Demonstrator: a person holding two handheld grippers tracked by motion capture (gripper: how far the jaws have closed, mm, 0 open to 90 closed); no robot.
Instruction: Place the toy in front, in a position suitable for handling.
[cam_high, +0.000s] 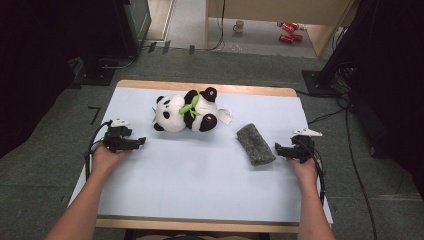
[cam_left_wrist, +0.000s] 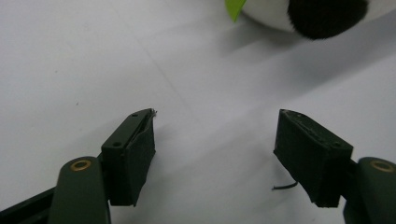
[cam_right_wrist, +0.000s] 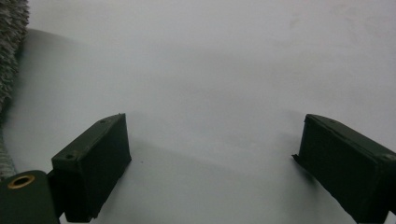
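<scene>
A black-and-white plush panda (cam_high: 187, 112) with a green scarf lies on its back at the far middle of the white table cover (cam_high: 200, 170). To its right lies a grey fuzzy cloth roll (cam_high: 255, 144). My left gripper (cam_high: 141, 142) rests on the cover at the left, jaws apart with nothing between them; in the left gripper view (cam_left_wrist: 215, 140) the panda's black paw (cam_left_wrist: 327, 16) shows at the top. My right gripper (cam_high: 277, 149) rests at the right, just beside the grey roll, open and empty (cam_right_wrist: 212, 154); the roll's edge (cam_right_wrist: 10, 51) shows at its left.
The wooden table edge (cam_high: 200, 87) runs along the far side. Beyond it on the floor are a mug (cam_high: 239, 26) and red cans (cam_high: 289, 31). Dark equipment stands left and right of the table, with cables (cam_high: 350, 150) on the floor at the right.
</scene>
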